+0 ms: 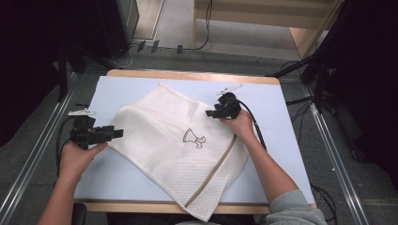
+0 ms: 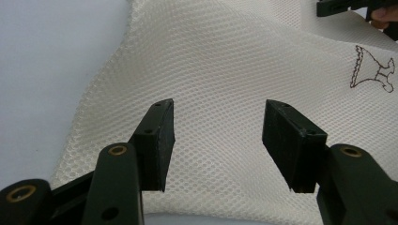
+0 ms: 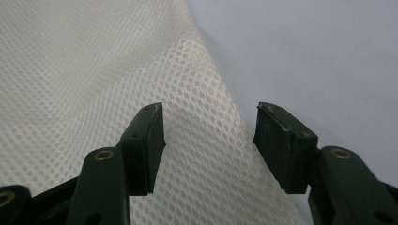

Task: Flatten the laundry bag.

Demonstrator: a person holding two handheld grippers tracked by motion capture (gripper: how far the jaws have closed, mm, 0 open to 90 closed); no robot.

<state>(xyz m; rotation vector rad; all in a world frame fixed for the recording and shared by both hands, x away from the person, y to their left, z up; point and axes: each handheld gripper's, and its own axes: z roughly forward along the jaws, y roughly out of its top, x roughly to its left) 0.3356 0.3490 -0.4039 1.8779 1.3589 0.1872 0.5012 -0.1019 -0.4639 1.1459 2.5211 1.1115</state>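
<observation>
White mesh laundry bag point(image 1: 178, 145) lay flat across the table point(image 1: 281, 117), looked light and floppy, so I'd have pinched its edges, since left gripper point(image 1: 117, 133) and right gripper point(image 1: 210, 113) both sat spread, holding nothing.

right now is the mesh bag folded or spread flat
Mostly spread: the mesh bag lies open across the table, with ripples near its upper corner and its bottom corner overhanging the front edge.

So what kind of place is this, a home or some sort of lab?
Most likely a lab or recording workspace, not a home. The table with the mesh laundry bag stands between metal floor rails, with cables trailing over grey carpet and dark equipment stands at the sides.
</observation>
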